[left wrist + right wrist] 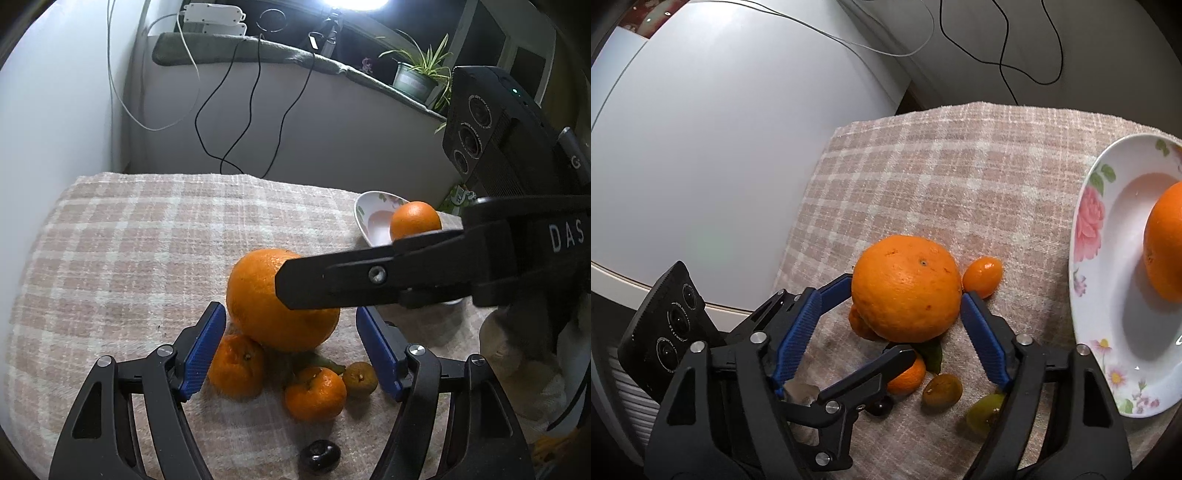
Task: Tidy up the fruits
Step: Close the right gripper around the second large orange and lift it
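Fruits: a big orange (907, 288) sits mid-frame in the right wrist view on the checked cloth (960, 177) over the surface, with smaller ones packed at its near side.
Small fruit: two mandarins (236, 365), a kumquat (981, 277) touching the big orange at its right, two greenish ones (942, 390) and a dark round one (320, 457) low in frame.
Plate: the flowered plate (1089, 221) at the right edge already carries one orange (1167, 243); I judge it the collecting spot, which is why the rest lie loose beside it.
Right tool (890, 314): jaws wide, blue pads to either side of the big orange; the left pad looks close to the skin, the right pad stands clear, so not yet a grip.
Left tool (290, 345): open, pads flanking the cluster below the big orange, touching nothing that I can make out.
Crowding: in the left wrist view the right tool's finger crosses in front of the big orange; both tools aim at the same pile.
Likely step: closing on the big orange for the plate, a judgement only.
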Motion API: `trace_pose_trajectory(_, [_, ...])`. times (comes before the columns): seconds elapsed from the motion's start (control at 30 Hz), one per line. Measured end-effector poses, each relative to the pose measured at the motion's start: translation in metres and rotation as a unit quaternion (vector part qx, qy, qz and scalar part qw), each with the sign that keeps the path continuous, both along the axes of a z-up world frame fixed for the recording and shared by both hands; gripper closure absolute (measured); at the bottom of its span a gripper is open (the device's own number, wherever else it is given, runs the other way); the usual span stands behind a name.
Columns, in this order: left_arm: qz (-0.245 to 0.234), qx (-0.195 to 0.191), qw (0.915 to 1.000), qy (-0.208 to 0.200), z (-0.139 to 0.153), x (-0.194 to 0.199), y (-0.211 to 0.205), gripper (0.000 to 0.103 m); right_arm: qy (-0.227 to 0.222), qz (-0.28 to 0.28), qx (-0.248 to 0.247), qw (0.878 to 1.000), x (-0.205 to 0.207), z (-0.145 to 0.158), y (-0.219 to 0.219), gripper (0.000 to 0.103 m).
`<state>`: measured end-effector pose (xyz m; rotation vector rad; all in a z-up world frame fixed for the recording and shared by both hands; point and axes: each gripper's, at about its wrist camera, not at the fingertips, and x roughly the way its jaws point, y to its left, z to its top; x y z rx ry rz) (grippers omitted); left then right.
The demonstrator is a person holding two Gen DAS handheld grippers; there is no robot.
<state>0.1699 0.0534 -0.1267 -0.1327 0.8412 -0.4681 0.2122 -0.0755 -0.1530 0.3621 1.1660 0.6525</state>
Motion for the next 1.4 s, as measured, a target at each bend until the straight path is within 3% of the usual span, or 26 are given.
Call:
trace_pose_trajectory(0.5, [-0.009,0.014,0.9994,0.030,-0.007,0.020,-0.008,0.030,0.026,-0.005,-0.004,1.000,0.011,-0.014,0.001,0.024])
trace_pose_trajectory(0.6, [-0.009,0.011,0.9994,0.032,-0.009,0.023,-0.007,0.030,0.020,-0.006,-0.015,1.000,0.011,-0.012,0.003,0.030])
trace_pose_trajectory(0.9, [-0.001,0.014,0.9998,0.014,-0.004,0.016,-0.009,0.030,0.029,-0.003,0.007,1.000,0.006,-0.012,-0.003,0.031])
trace_pose_trajectory(1.4, [0.010,0.011,0.9997,-0.018,0.021,-0.006,-0.009,0.030,-0.003,0.006,0.014,1.000,-0.010,0.009,0.000,0.032])
